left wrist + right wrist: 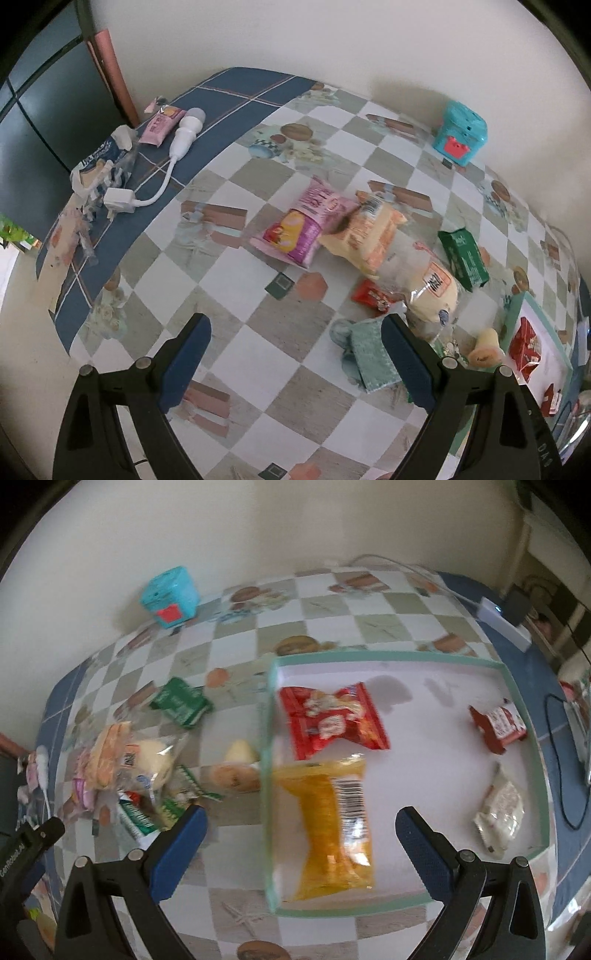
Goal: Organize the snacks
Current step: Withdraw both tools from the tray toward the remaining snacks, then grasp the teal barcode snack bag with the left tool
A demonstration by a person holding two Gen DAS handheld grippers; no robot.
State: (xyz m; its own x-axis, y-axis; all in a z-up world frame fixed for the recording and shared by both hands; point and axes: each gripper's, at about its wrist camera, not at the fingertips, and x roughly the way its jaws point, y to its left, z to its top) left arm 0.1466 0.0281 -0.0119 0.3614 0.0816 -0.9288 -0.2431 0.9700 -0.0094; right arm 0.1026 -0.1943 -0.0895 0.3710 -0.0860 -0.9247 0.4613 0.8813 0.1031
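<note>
My left gripper (pixel 297 345) hangs open over bare checkered cloth, nothing between its blue pads. Beyond it lies a heap of snacks: a pink packet (pixel 301 227), an orange-yellow bag (pixel 364 230), a clear bag of pale buns (pixel 424 286), a green packet (pixel 463 254) and a small red packet (pixel 373 297). My right gripper (pixel 301 840) is open above the white tray (pixel 388 657) with a mint rim. In the tray lie a yellow packet (pixel 332 823), a red packet (pixel 332 716), a dark red packet (pixel 496 727) and a whitish packet (pixel 500 812).
A teal box toy (pixel 460 131) stands by the wall. At the far left edge lie a white charger with cable (pixel 155 173), a crumpled wrapper (pixel 99 158) and a pink packet (pixel 162 125). A white power strip (pixel 504 622) and black cable (pixel 554 760) sit right of the tray.
</note>
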